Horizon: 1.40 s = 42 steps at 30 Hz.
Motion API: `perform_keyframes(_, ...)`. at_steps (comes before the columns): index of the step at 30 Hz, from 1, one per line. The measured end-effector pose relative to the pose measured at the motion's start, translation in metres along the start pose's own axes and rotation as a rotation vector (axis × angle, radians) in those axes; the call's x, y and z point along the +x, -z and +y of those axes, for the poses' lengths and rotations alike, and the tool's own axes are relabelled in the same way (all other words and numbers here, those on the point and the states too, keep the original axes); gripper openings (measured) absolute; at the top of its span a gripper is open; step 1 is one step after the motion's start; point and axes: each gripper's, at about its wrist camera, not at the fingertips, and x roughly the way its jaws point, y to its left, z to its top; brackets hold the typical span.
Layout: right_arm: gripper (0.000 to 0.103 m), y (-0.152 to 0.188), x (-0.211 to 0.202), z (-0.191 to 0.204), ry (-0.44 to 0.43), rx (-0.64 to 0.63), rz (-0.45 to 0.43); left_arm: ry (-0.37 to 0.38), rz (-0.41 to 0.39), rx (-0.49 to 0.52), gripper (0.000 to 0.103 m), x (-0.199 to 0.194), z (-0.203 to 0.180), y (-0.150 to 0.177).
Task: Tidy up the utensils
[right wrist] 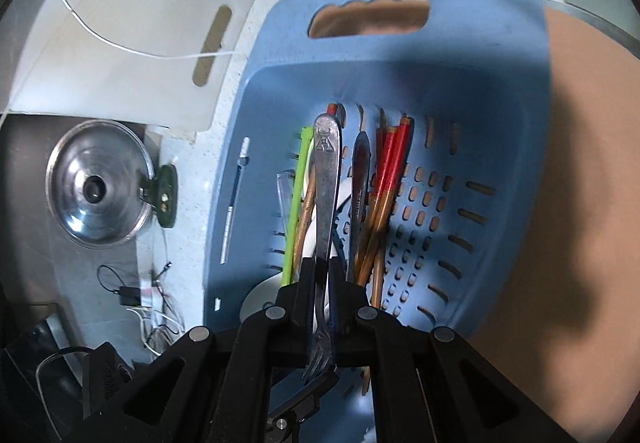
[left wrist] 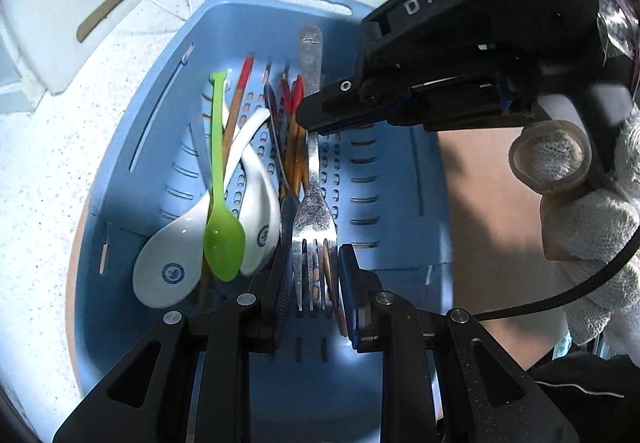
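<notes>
The right gripper [right wrist: 320,295] has its jaws pinched tight on the metal fork [right wrist: 326,187], gripping the shaft partway along: in the right wrist view the handle with its stamped end runs straight forward from the jaws, while the tines poke back beneath the gripper body. The left gripper [left wrist: 312,275] has its jaws narrow but not fully closed, set either side of the fork's tine end [left wrist: 314,243]; the tines lie between the two pads, and whether the pads actually press on them cannot be told from the left wrist view. So the fork's long axis runs from one gripper to the other, tines at the left jaws, mid-shaft in the right jaws and handle beyond, and it hangs above the other cutlery, in line with it. Seen from the left, the right gripper [left wrist: 310,125] reaches in from the right side with a white-gloved hand [left wrist: 592,211] behind it. The firm hold is the right one, so my judgement is that the next move turns on where that hand carries the fork, the left merely steadying or ready to let go. Below lie the green plastic spoon [left wrist: 222,219], two white ceramic spoons [left wrist: 172,271], red-tipped chopsticks [right wrist: 390,179] and a dark-handled utensil [right wrist: 360,183], all lengthwise in the blue slotted basket [right wrist: 500,91]. The basket rests on the speckled desk [left wrist: 48,203], with a white cutting board [right wrist: 132,23] just beyond it and a steel pot lid [right wrist: 96,187] off to the side.
</notes>
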Motion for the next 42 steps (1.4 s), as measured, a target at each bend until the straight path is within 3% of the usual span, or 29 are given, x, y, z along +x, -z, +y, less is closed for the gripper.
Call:
perform_keyframes(2, 0.006, -0.002, 0.006, 0.001, 0.010, -0.007, 0.014, -0.002, 0.008, 0.006, 0.022, 0.003, 0.001, 0.000)
perform_keyframes(4, 0.004, -0.005, 0.011, 0.004, 0.027, -0.016, 0.021, 0.009, 0.016, 0.008, 0.006, 0.004, 0.000, -0.001)
perform_keyframes(14, 0.002, -0.008, 0.025, 0.010, 0.046, -0.042, 0.039, 0.004, 0.015, 0.001, 0.006, 0.004, 0.003, -0.006)
perform_keyframes(25, 0.005, 0.009, -0.010, 0.018, 0.061, -0.177, -0.020, -0.025, -0.030, -0.032, 0.007, -0.016, 0.004, -0.005)
perform_keyframes(28, 0.008, 0.019, -0.028, 0.020, 0.069, -0.226, -0.051, -0.053, -0.059, -0.044, 0.014, -0.024, 0.000, -0.003)
perform_keyframes(30, 0.025, 0.025, -0.039, 0.018, 0.073, -0.247, -0.072, -0.076, -0.077, -0.046, 0.017, -0.038, -0.008, 0.002)
perform_keyframes(33, 0.034, 0.037, -0.058, 0.015, 0.103, -0.290, -0.122, -0.113, -0.097, -0.044, 0.024, -0.042, -0.016, 0.004)
perform_keyframes(35, 0.036, 0.045, -0.070, 0.011, 0.121, -0.319, -0.141, -0.143, -0.118, -0.053, 0.050, -0.047, -0.023, 0.007)
perform_keyframes(39, 0.048, 0.063, -0.097, 0.002, 0.141, -0.352, -0.197, -0.167, -0.158, -0.069, 0.054, -0.051, -0.036, 0.009)
perform_keyframes(42, 0.050, 0.076, -0.111, -0.004, 0.160, -0.371, -0.227, -0.184, -0.188, -0.076, 0.062, -0.059, -0.049, 0.013)
